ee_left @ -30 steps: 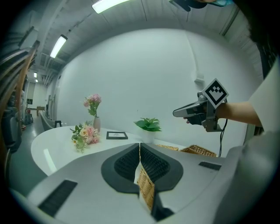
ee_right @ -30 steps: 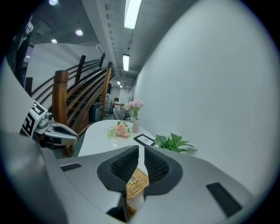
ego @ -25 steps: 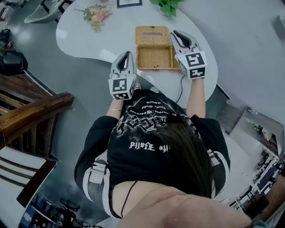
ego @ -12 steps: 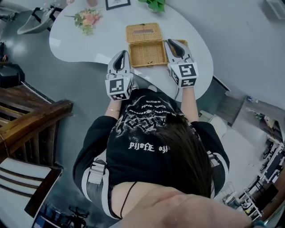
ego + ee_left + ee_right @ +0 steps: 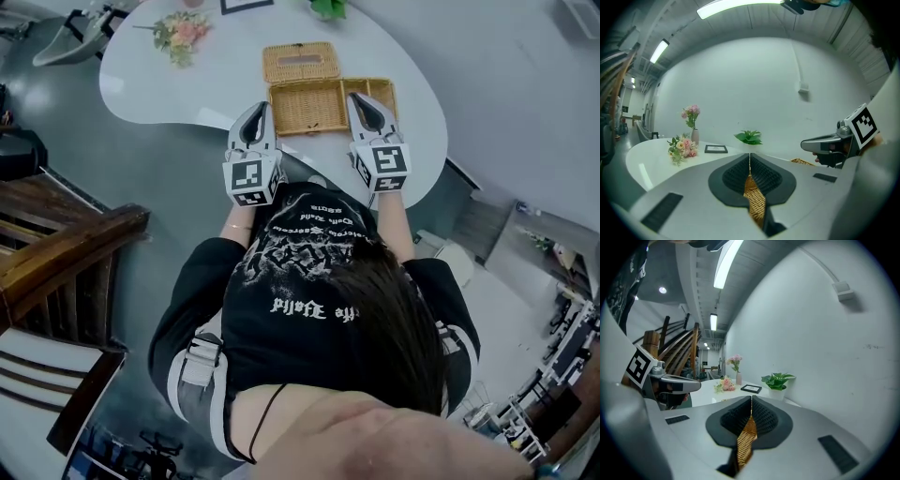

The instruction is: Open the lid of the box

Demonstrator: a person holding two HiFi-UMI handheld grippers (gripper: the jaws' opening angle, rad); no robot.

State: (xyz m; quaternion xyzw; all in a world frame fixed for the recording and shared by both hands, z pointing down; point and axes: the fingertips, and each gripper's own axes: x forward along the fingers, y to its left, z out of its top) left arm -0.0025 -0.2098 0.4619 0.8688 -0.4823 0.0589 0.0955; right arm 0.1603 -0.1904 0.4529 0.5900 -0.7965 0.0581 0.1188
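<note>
Box [image 5: 317, 106] on bench [image 5: 187, 84], lid [image 5: 300, 62] flipped back. L gripper [image 5: 262, 106] & R gripper [image 5: 360, 97] at its sides, both jaws pressed together, wicker showing thru slit.

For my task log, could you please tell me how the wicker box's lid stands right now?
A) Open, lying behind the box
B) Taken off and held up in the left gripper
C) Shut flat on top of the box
A: in the head view the wicker lid lies open behind the wicker box, whose woven inside is exposed.
</note>
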